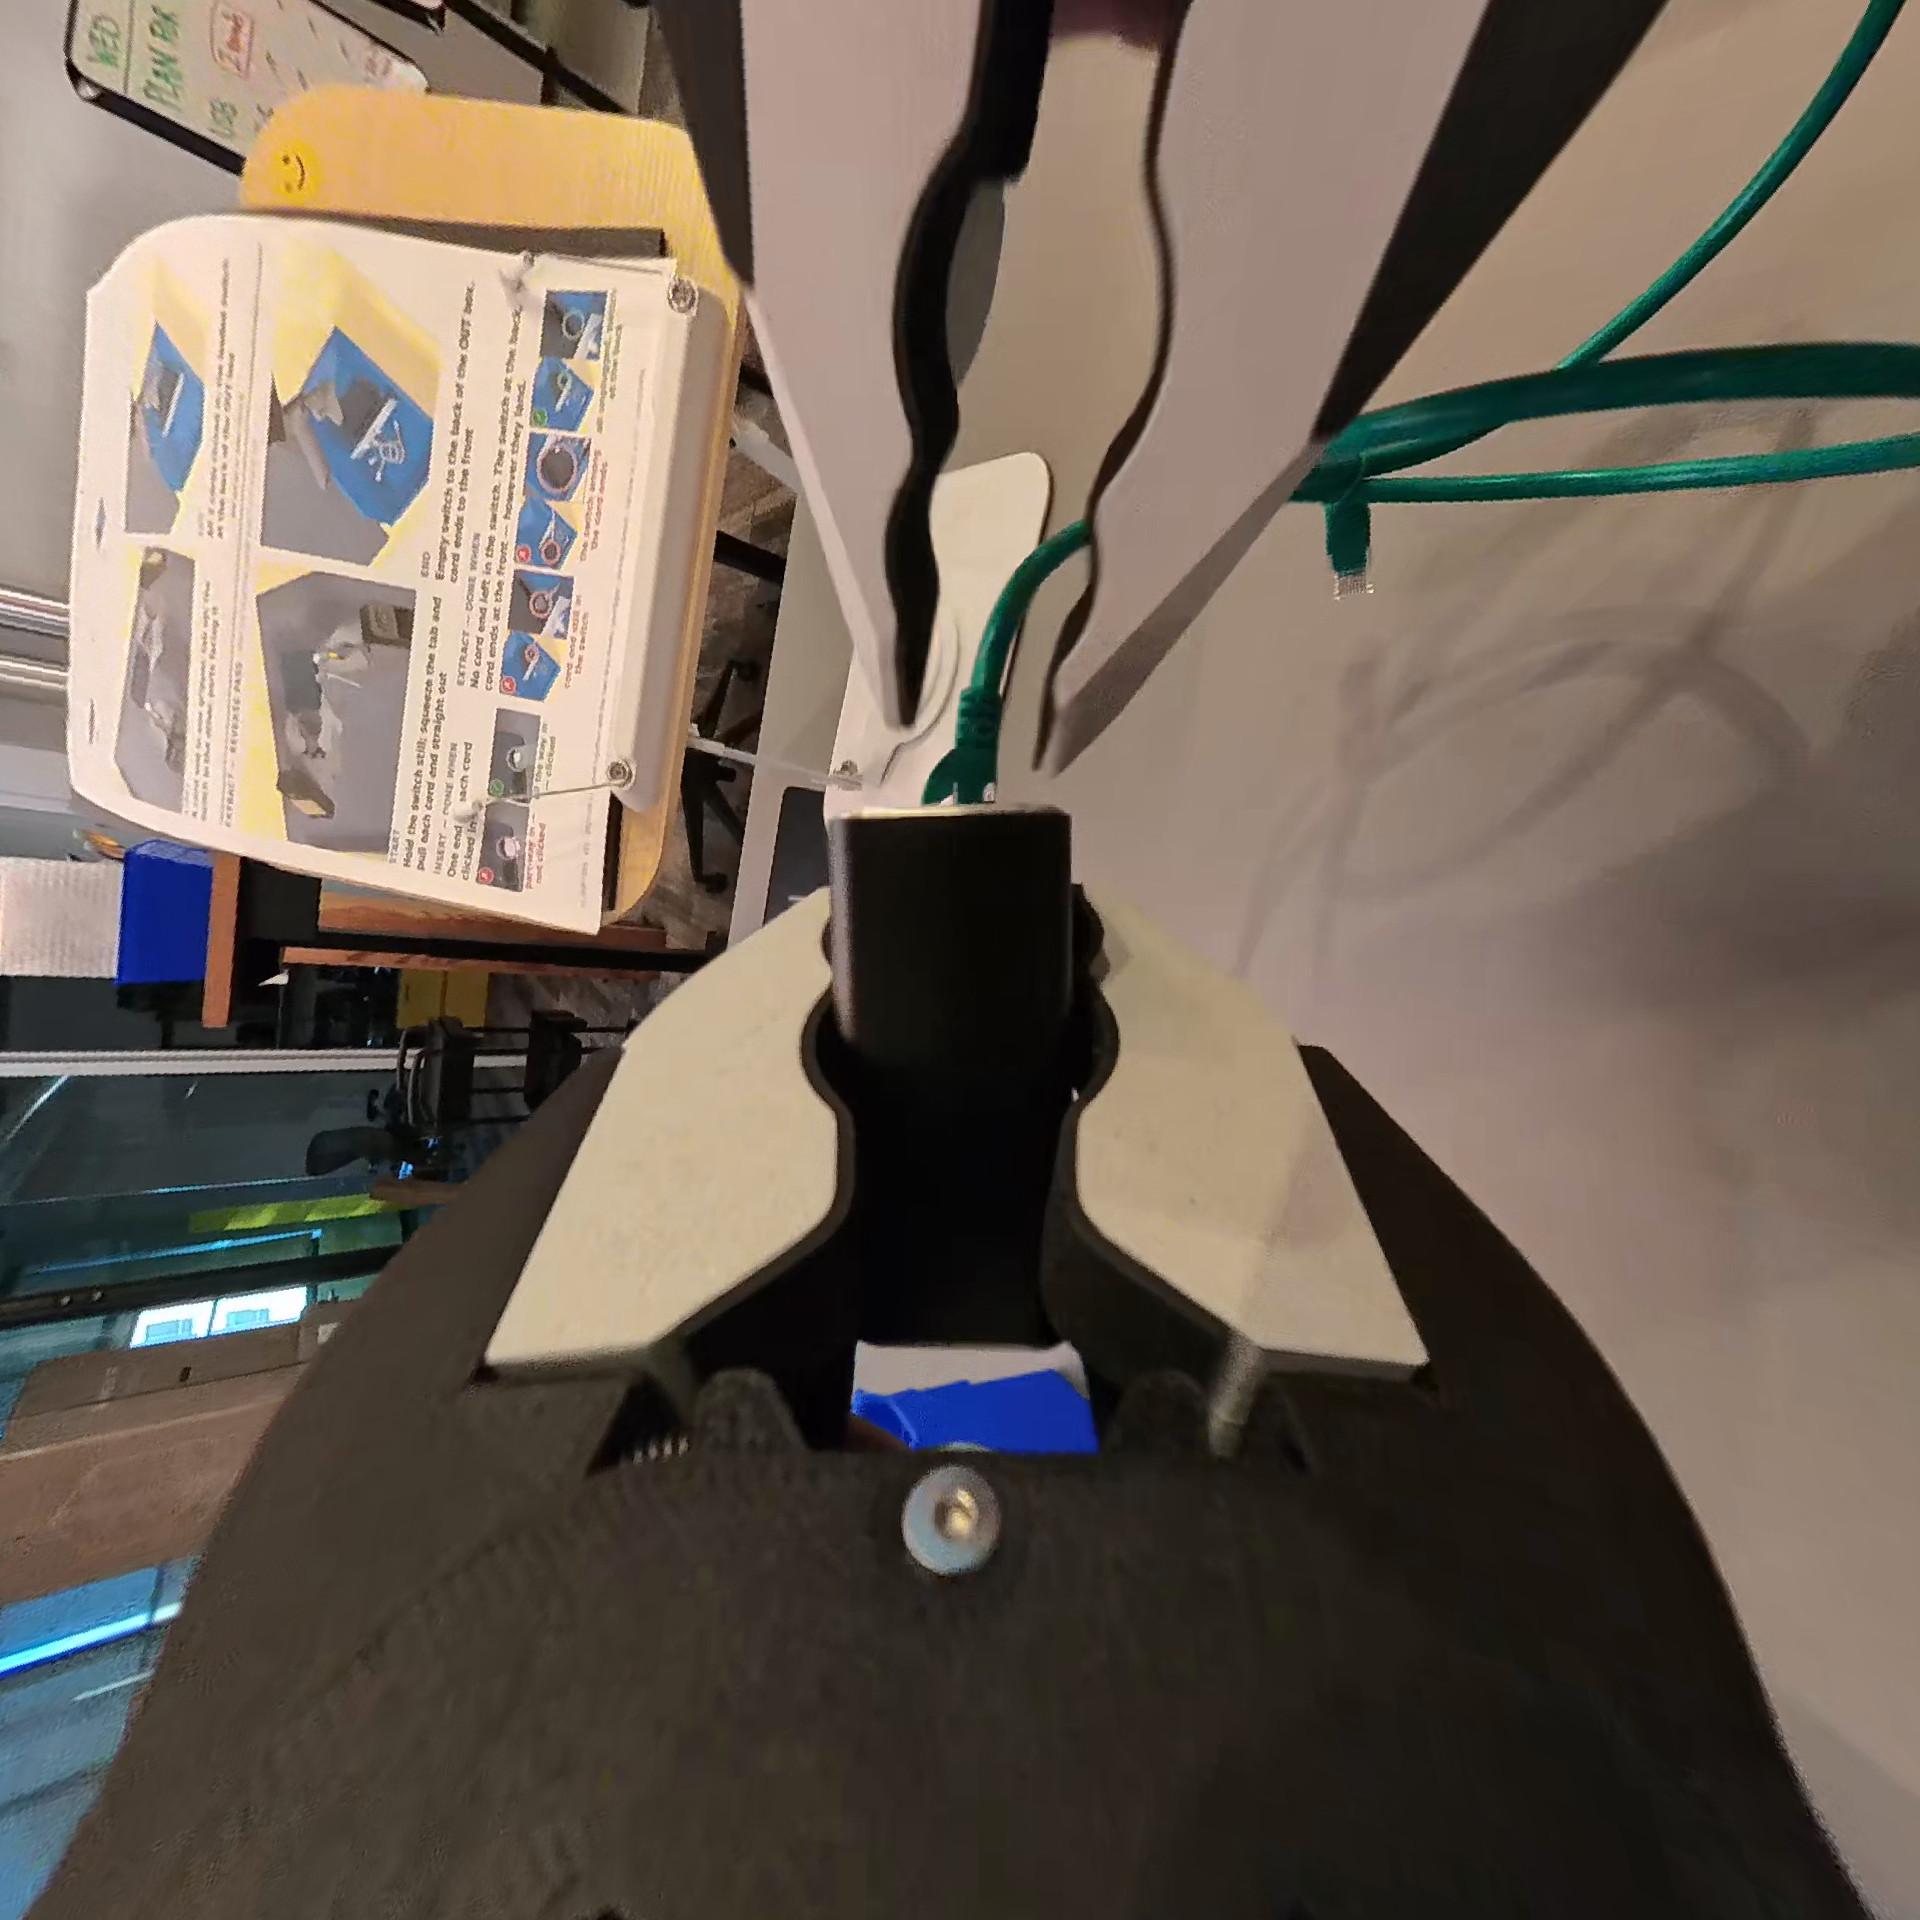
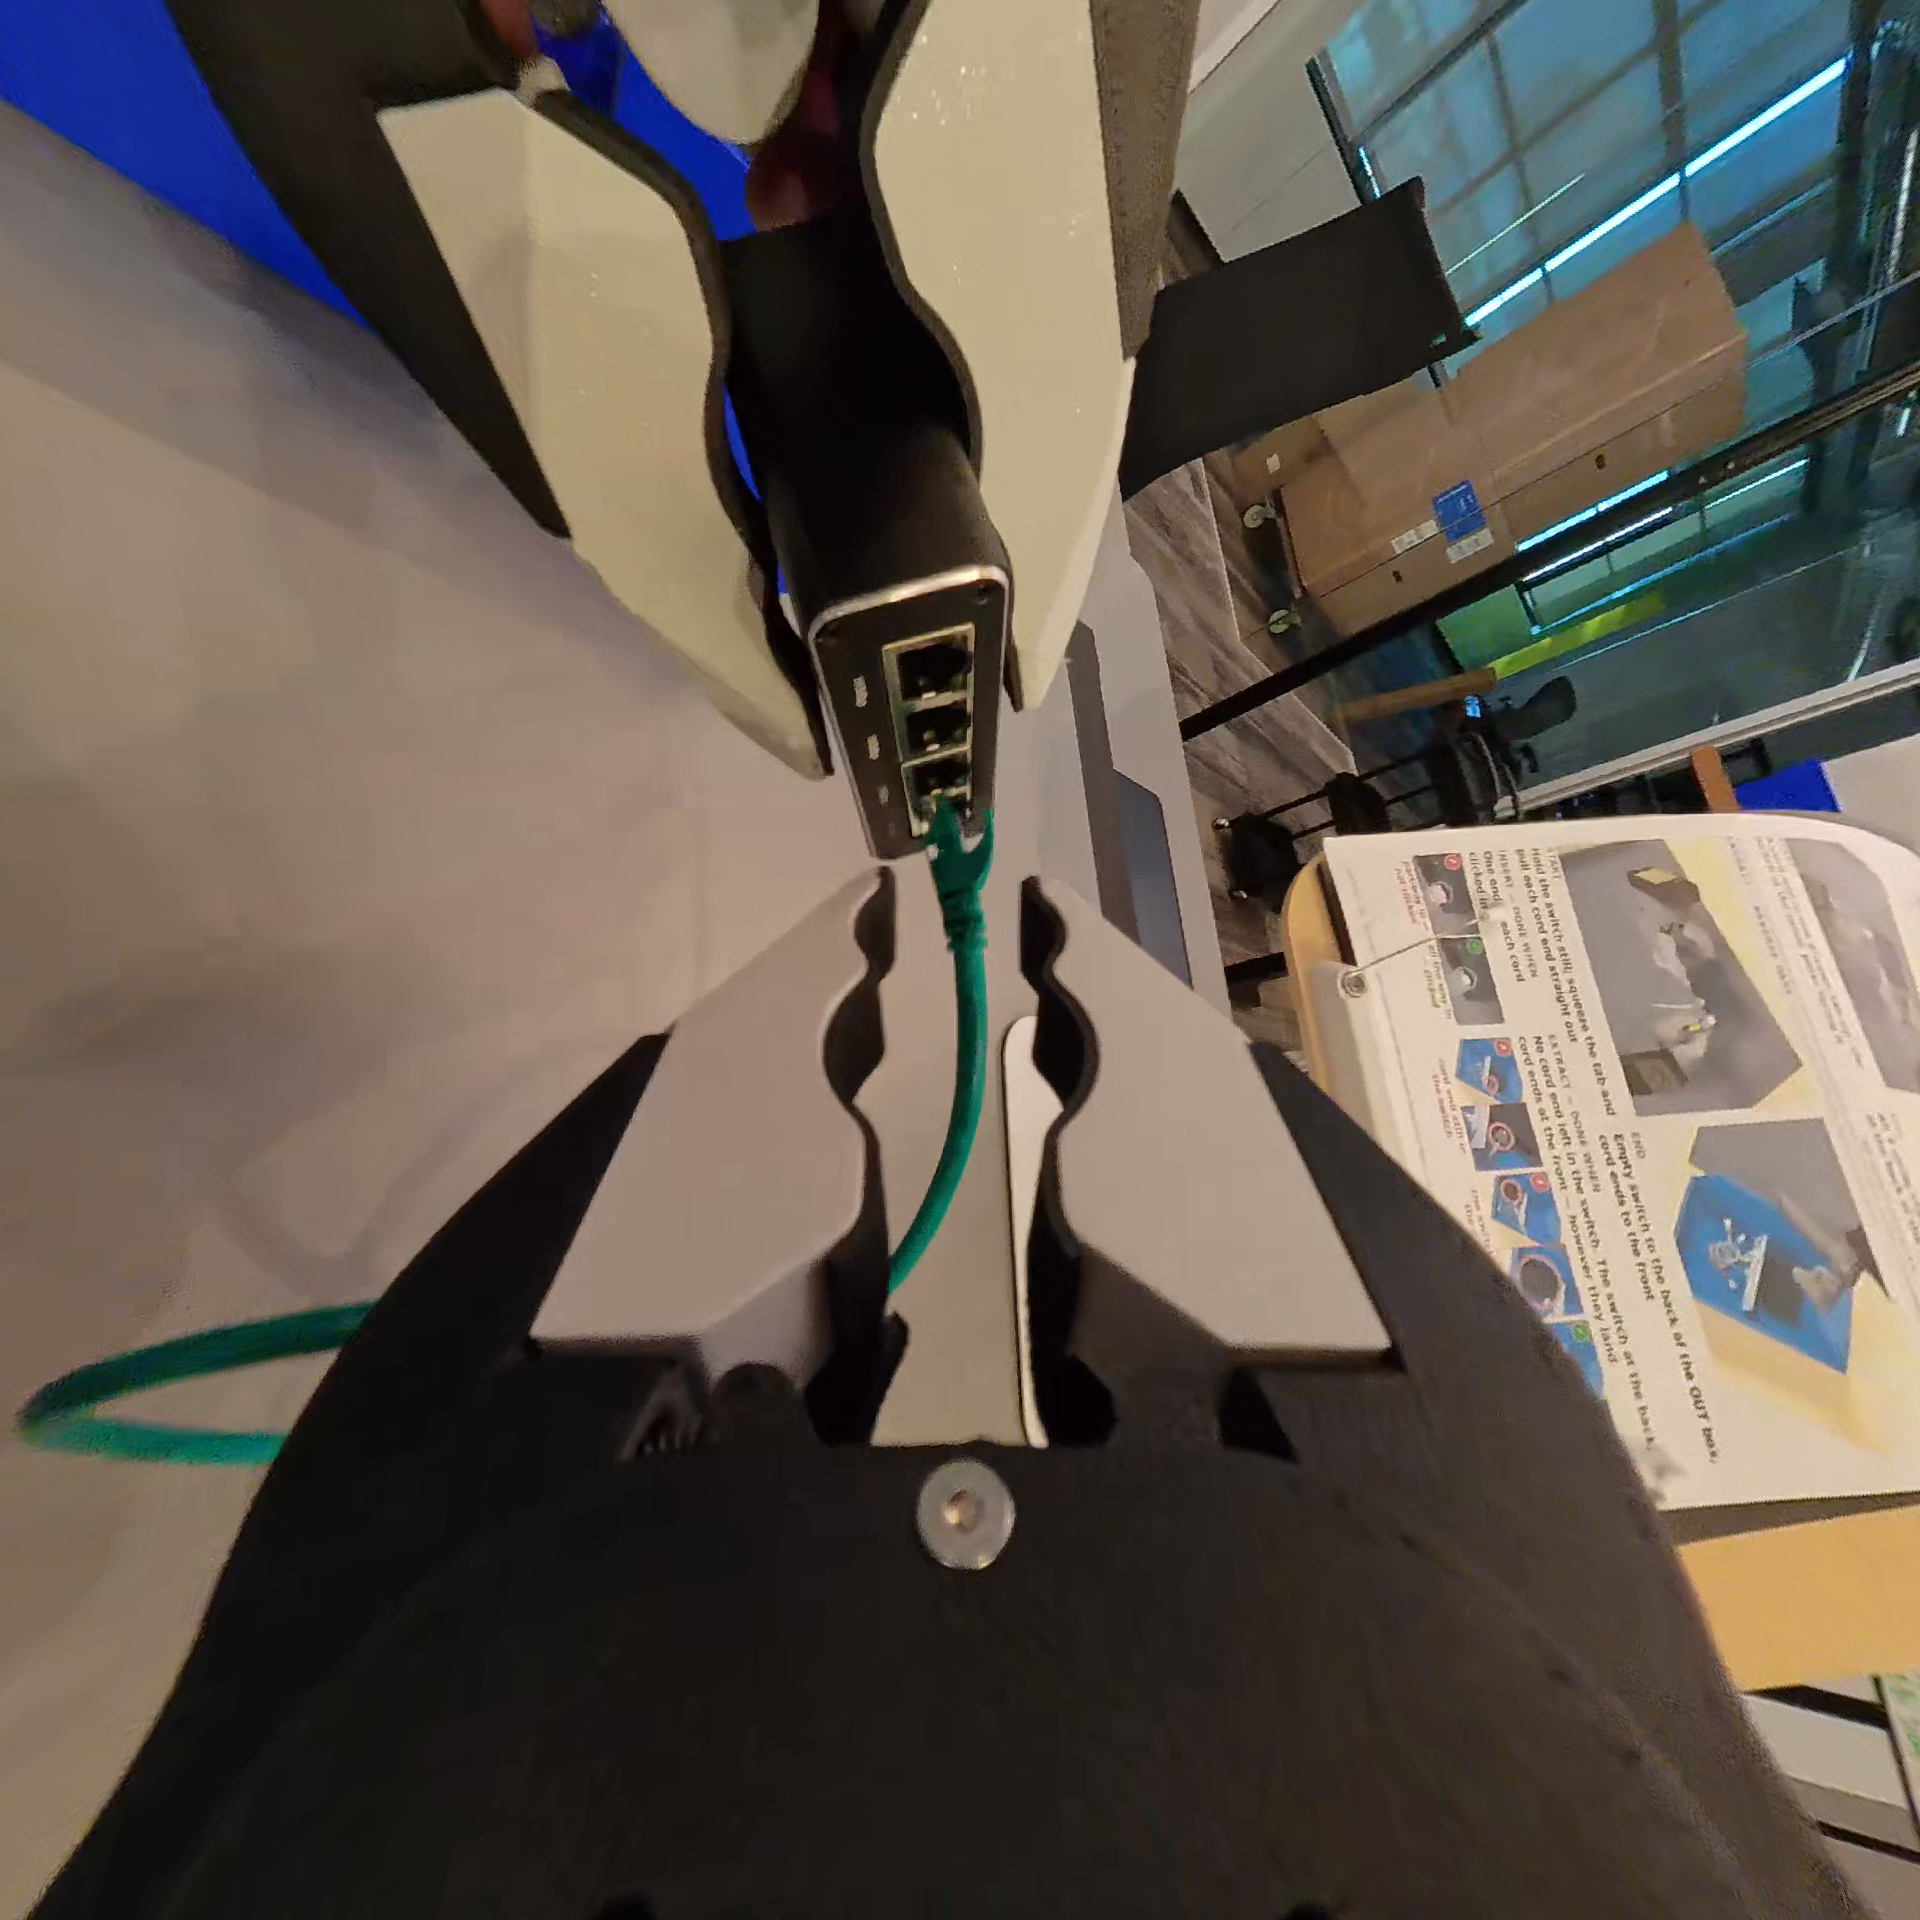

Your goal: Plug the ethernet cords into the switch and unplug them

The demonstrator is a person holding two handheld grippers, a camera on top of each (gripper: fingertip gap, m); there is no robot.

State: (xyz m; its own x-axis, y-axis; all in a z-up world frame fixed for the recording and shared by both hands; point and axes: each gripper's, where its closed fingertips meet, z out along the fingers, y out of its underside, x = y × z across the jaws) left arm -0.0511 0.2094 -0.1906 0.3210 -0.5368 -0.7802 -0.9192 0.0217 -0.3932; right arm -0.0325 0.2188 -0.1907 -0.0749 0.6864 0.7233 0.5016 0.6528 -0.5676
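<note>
Left tongs [image 1: 951, 997] clamp switch [image 2: 894, 582], held off worktop [image 1: 1558, 935]. Right tongs [image 2: 956, 914] parted, straddling green cord [image 2: 966, 1039], plug seated in port at switch's 6 o'clock. Likely unplug step: next close on plug, squeeze tab, pull straight.

instruction sheet [image 1: 353, 561] on wooden stand, cardboard boxes [image 2: 1507, 436] by windows, whiteboard [image 1: 177, 73]

printed instruction sheet [image 1: 353, 561], whiteboard [image 1: 177, 73] handwriting
</note>
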